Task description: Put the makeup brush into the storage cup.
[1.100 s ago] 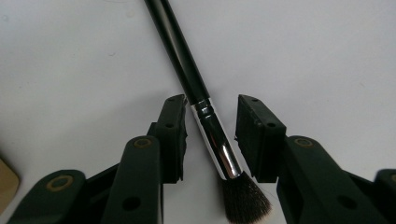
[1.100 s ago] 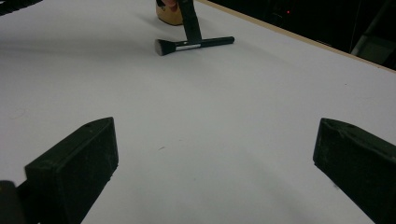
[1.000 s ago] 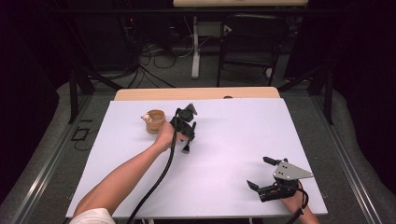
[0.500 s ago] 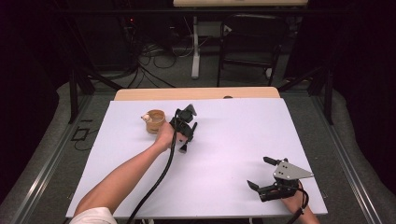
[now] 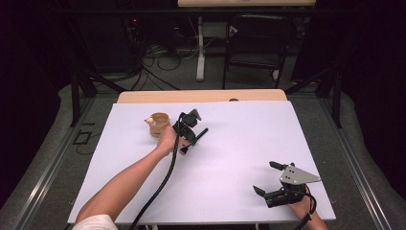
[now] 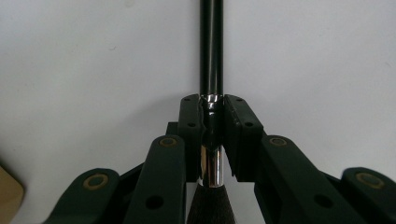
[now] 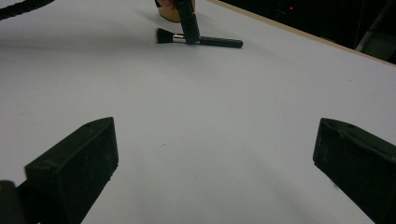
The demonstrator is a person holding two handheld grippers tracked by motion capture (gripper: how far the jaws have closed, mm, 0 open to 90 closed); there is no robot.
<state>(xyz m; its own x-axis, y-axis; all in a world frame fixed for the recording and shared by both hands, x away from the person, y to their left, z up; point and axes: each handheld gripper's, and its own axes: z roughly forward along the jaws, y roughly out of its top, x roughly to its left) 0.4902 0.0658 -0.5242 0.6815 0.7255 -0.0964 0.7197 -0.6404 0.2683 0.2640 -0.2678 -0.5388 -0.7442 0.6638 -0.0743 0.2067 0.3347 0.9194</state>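
A makeup brush [image 5: 200, 134] with a black handle [image 6: 211, 46], silver ferrule and dark bristles lies on the white table [image 5: 239, 143]. My left gripper [image 5: 190, 139] points down at it. Its jaws have just been closing and are now shut on the brush [image 6: 212, 105], just above the ferrule. From the right gripper view the brush [image 7: 219, 42] lies level on the table with the left gripper [image 7: 187, 21] standing over it. My right gripper [image 5: 265, 178] rests near the front right corner, open [image 7: 217, 140], with bare table between its jaws.
A small wooden cup [image 5: 159, 124] with a pale object at its rim stands just left of the left hand; its edge [image 6: 9, 196] is close to the gripper. The table's wooden back edge [image 5: 201, 96] lies beyond. Cables and a chair [image 5: 253, 43] are behind the table.
The left gripper's jaws have drawn in onto the brush handle. Both hands stay where they were.
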